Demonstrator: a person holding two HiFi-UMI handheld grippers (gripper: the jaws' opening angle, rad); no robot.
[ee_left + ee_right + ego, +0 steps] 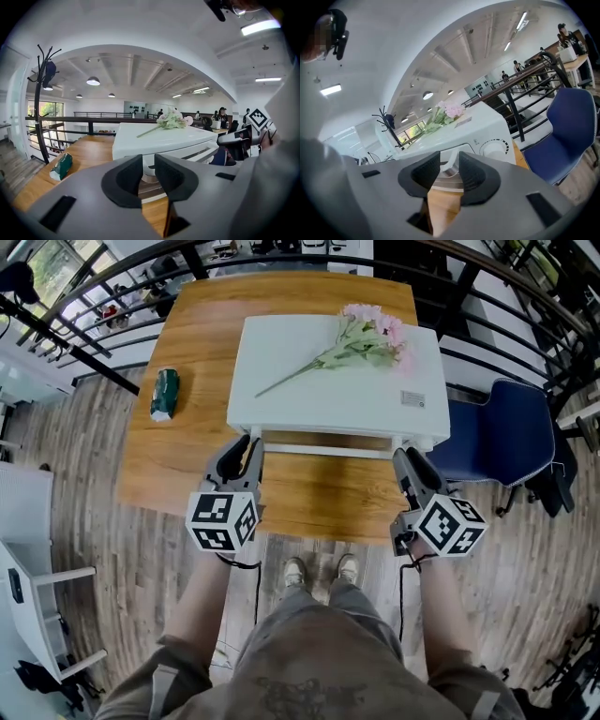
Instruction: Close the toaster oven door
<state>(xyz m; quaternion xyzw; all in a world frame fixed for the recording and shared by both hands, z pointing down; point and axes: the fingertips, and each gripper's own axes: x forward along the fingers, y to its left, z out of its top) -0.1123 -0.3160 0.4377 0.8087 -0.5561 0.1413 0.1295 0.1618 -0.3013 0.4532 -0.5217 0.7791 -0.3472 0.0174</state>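
Now the toaster oven (337,395) sits mid-tabletop (187,446), with flowers (366,338) on its top. The left claw (249,444) meets the left end of the oven's door handle (328,451), narrowly parted and gripping nothing. The right claw (402,458), at the handle's right end, is parted slightly wider and also holds nothing.

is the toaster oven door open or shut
Shut or nearly so: in the head view only the handle juts past the toaster oven front, no door panel folded down. Fully seated, cannot tell.
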